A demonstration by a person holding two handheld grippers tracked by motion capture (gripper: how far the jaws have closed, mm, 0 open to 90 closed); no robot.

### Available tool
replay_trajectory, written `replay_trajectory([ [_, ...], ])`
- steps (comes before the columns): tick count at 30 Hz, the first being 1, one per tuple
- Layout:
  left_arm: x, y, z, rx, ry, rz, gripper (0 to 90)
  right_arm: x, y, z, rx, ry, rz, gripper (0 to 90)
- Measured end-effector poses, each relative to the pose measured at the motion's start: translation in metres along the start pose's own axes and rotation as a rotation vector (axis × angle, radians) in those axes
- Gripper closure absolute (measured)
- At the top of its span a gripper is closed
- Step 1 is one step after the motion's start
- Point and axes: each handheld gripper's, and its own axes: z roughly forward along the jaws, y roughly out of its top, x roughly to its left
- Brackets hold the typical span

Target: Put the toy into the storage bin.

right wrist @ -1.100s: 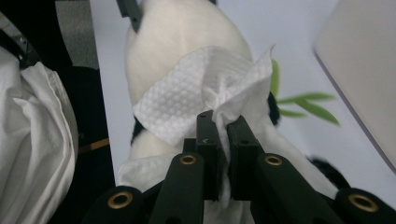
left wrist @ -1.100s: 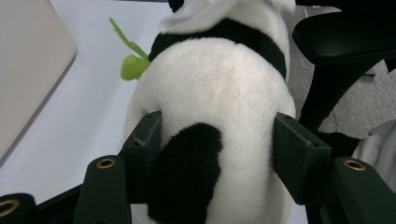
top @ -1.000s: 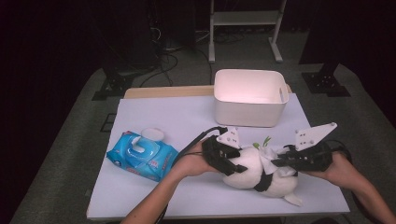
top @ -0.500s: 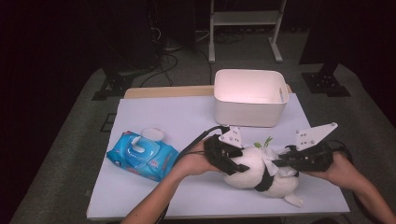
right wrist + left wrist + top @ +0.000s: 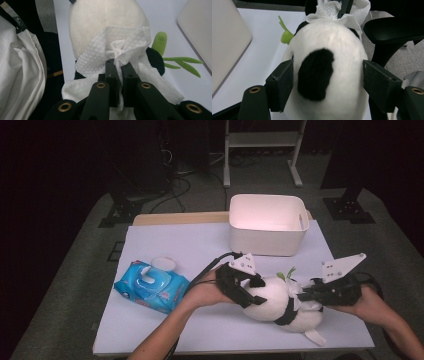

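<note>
A dim lab or recording studio: black surroundings, cables (image 5: 197, 172) on grey carpet at upper centre, a white metal stand (image 5: 260, 145), one lit table (image 5: 165, 245).

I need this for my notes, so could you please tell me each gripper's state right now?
Left gripper: fingers just opening, astride the plush panda, no firm grip.
Right gripper: closed on the white wipe.
</note>
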Motion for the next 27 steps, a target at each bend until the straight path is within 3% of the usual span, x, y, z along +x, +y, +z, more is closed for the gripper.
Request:
replay_trajectory([
  [9,0.004,-0.017,0.0,0.002,-0.022,-0.053,21.5,-0.003,-0.013,-0.005,-0.019,-0.001,0.035,85.2],
  [16,0.003,-0.027,0.007,0.019,-0.043,-0.071,19.8,-0.005,-0.022,-0.01,-0.03,-0.012,0.065,85.2],
  [22,0.003,-0.022,0.006,-0.033,-0.026,-0.06,37.6,-0.004,-0.021,-0.01,-0.078,0.0,0.073,85.1],
  [27,0.006,-0.015,-0.007,-0.043,-0.003,-0.061,38.9,-0.005,-0.009,-0.006,-0.136,0.016,0.058,85.3],
])
